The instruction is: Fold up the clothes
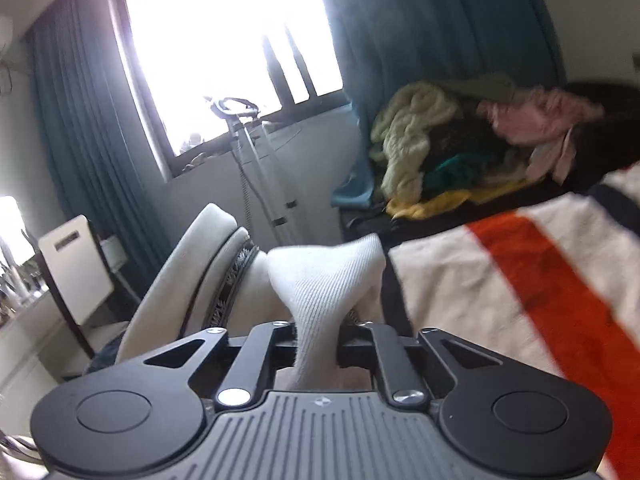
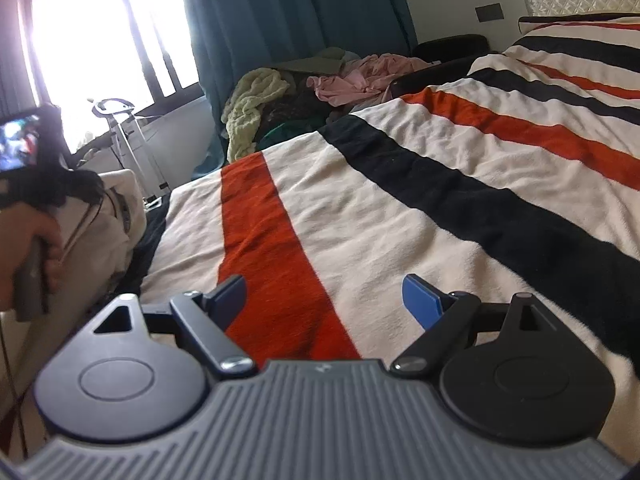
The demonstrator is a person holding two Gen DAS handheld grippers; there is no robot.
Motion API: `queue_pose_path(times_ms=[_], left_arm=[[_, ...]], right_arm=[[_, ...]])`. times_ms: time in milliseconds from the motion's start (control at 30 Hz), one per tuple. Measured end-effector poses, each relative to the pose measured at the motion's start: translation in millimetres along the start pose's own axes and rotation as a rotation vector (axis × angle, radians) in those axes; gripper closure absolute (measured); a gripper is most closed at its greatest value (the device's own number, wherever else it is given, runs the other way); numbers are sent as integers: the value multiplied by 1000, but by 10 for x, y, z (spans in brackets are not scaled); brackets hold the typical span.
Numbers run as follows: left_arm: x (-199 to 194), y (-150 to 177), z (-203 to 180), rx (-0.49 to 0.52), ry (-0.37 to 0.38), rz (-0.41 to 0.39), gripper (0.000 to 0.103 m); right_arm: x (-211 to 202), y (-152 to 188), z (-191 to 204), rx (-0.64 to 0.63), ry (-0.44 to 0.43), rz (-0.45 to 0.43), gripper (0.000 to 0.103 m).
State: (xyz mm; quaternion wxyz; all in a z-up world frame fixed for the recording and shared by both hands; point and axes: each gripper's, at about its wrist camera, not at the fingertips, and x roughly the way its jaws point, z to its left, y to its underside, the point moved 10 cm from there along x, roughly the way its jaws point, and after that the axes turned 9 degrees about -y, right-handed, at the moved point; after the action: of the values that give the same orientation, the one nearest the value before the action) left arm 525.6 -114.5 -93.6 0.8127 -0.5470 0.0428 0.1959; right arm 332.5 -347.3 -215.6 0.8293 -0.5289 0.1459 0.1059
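Note:
My left gripper (image 1: 318, 340) is shut on a white ribbed garment (image 1: 324, 276), which bunches up between the jaws and fans out above them, beside the bed's edge. More of the white garment with a dark patterned trim (image 1: 236, 276) hangs to the left. My right gripper (image 2: 324, 300) is open and empty, its blue fingers (image 2: 420, 300) held low over the striped blanket (image 2: 360, 208). In the right wrist view the left hand and its gripper (image 2: 28, 256) show at the far left, with the white garment (image 2: 108, 216) hanging by the bed's side.
The bed carries a cream blanket with orange and black stripes (image 1: 540, 280). A heap of clothes (image 2: 280, 96) in green, pink and dark colours lies beyond the bed by teal curtains (image 2: 260, 20). A garment steamer stand (image 1: 256, 168) stands under the bright window. A white chair (image 1: 76, 264) is at left.

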Motion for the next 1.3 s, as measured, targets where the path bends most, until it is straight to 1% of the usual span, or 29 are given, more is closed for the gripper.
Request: queue_pose_path(times_ms=[67,100,233,300,400,467,533,600,633,667,700,733,767,833,933,1000,1067,1167,1300], left_arm=[[-307,-119,119,-14,36,-58,96],[-490,-150,194,-28,61,-72,96],[-1240,-215,529,-81,157,-117,96],[-1583,-163,736,-118,191,-115,96],[-2062,49,1052,-175,241,-86,97],[-2400,233,1219,-201,271,-73,97],[-2692,459,1373,-227,282,-65,97],[-2936,694,1517,-275,292,-41,97],[-2997,817,1573,-299,297,-20,97],[-3053,940,1626,-323,302,1,97],[-3109,1063,1680,-347,307,21,97],[-3131,1147,1716,-363,311,36,97],[-3148,1227,1750,-379,314,50,97],[-3165,1321,1812,-401,316,57,97],[-3196,1418,1857,-417,328,71,96],[-3202,1463,1887,-436,332,79,96],[-3191,1484,1895,-448,333,82,96],[-3161,1485,1869,-462,335,82,96],[-3126,1431,1808,-446,334,41,96]], right_arm=[[7,-8,19,-7,-4,-7,17],[-7,-13,43,-11,-11,-12,17],[-112,-62,150,-23,-47,-35,17],[-197,-100,210,-18,-74,-51,17],[-334,-146,306,7,-134,-63,17],[-437,-158,382,43,-195,-57,16],[-526,-143,460,98,-270,-34,15],[-610,-87,543,163,-345,5,16],[-652,-50,592,190,-382,30,17],[-693,-10,646,214,-419,58,22],[-733,35,698,238,-450,84,24],[-763,85,750,262,-479,112,26],[-791,137,802,287,-507,143,33],[-828,236,884,318,-548,192,36],[-823,343,919,332,-555,232,36],[-791,373,897,347,-538,240,36],[-691,356,861,400,-534,252,37],[-495,260,886,471,-560,278,36],[-49,50,1095,523,-608,300,35]])
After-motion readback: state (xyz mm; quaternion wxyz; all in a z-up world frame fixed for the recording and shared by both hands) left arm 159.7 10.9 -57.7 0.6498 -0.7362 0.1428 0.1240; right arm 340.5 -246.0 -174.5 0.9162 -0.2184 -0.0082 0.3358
